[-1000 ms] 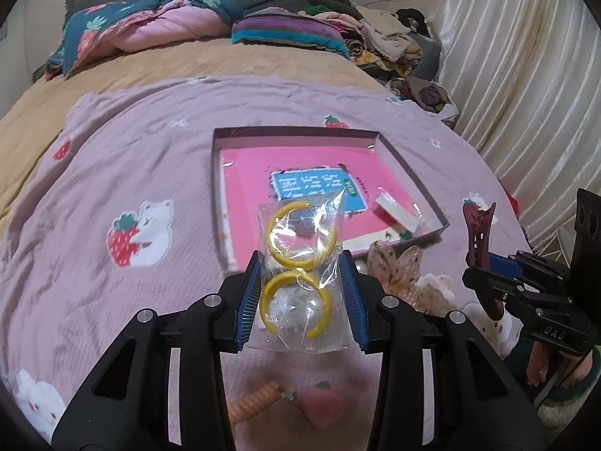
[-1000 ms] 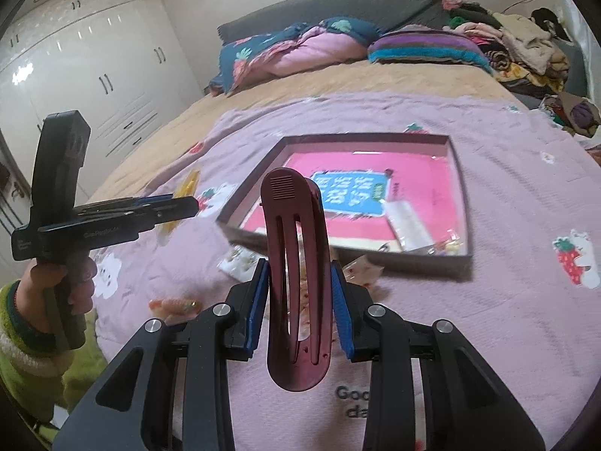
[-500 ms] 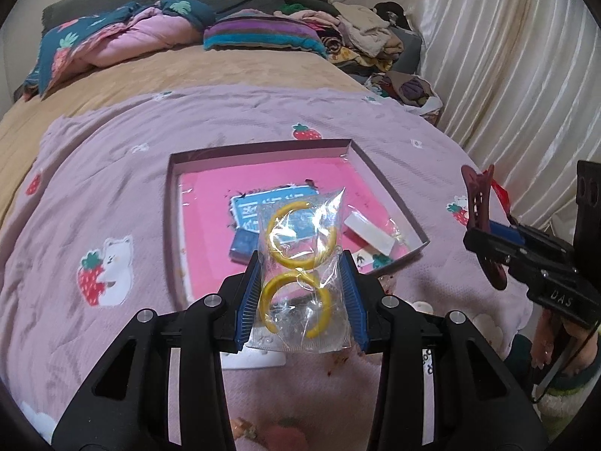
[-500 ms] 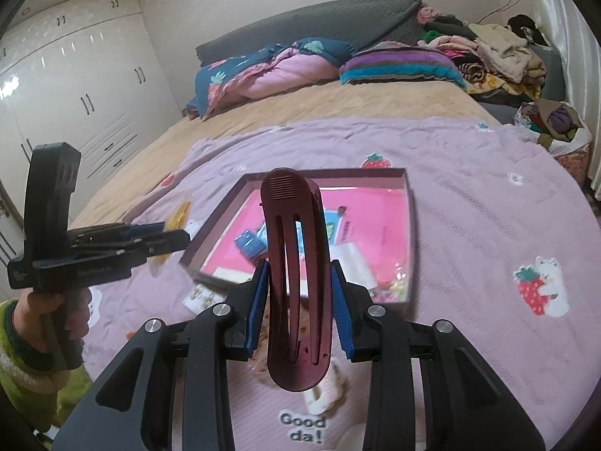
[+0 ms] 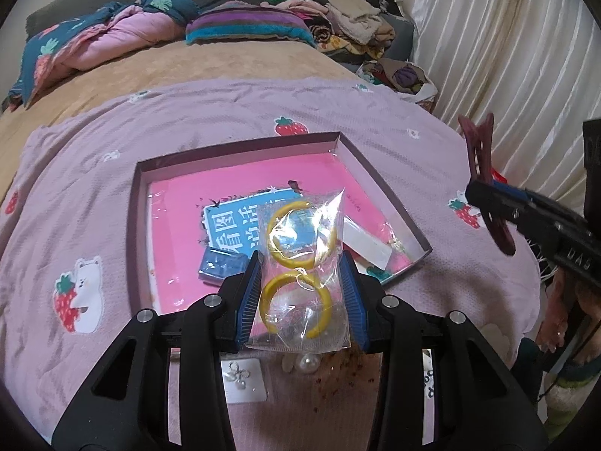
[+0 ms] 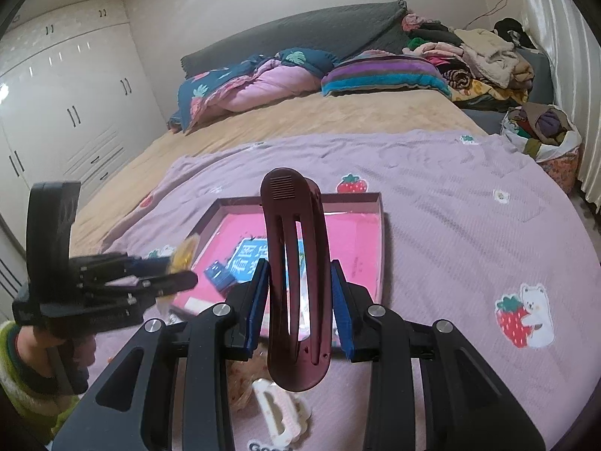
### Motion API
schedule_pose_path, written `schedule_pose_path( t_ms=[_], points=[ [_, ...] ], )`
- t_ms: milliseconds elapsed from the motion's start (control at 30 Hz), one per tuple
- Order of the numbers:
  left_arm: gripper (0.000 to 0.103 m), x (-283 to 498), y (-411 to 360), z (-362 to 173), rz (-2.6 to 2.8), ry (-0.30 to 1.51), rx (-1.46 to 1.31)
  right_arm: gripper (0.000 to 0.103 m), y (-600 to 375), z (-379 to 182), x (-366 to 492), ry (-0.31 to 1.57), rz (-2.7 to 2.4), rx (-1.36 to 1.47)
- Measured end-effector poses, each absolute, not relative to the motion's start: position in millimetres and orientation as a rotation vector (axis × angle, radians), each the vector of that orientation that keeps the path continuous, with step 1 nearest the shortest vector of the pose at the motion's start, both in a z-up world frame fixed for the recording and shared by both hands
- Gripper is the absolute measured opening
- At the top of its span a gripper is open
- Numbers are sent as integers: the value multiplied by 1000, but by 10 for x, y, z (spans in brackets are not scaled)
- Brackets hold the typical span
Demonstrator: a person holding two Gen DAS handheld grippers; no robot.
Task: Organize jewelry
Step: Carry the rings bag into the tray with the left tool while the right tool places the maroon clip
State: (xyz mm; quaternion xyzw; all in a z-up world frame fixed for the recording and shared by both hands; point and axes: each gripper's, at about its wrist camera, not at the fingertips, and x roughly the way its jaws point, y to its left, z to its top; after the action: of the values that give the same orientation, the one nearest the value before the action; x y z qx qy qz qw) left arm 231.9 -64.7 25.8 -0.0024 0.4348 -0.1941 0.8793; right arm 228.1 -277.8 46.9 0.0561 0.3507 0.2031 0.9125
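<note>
Bed [image 6: 338, 124] is carrying a lilac strawberry-print blanket [image 5: 94, 188], and everything is sitting on that. Shallow box [image 5: 240, 150] with a pink liner is acting as the collection tray; it is already holding a blue printed card [image 5: 233, 225], a small blue packet [image 5: 221, 265] and a white packet [image 5: 366, 244] by its right wall. So sorting is partly done, I'd judge.

Left hand-held gripper [image 5: 300, 297] is clamping a clear bag of yellow hoop earrings [image 5: 300, 270], hovering over the box's near edge, not released. Right hand-held gripper [image 6: 299, 300] is pinching a maroon hair clip [image 6: 296, 282] upright, near the box's near side, also not placed.

Still lying loose on the blanket: white earring card [image 5: 242, 376], pearl beads [image 5: 304, 362], cream hair claw [image 6: 280, 413]. Probably two drops pending, then at least three more pickups.
</note>
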Motion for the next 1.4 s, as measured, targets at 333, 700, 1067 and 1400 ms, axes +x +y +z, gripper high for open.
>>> schedule_pose_path(
  t_ms=[333,700,1067,1400],
  points=[
    [33,2527,-761,-77,-401,972,10,31,-2745,191,2670,784,392,112],
    [34,2637,-811,-308,-390,1007,25,31,-2610,-147,2807,859,385,101],
    [54,2559,-734,-300,-369,1000,28,32,-2548,-361,2880,904,360,88],
    [60,2418,-576,-159,-348,976,6,47,-2625,-290,2722,887,349,134]
  ],
)
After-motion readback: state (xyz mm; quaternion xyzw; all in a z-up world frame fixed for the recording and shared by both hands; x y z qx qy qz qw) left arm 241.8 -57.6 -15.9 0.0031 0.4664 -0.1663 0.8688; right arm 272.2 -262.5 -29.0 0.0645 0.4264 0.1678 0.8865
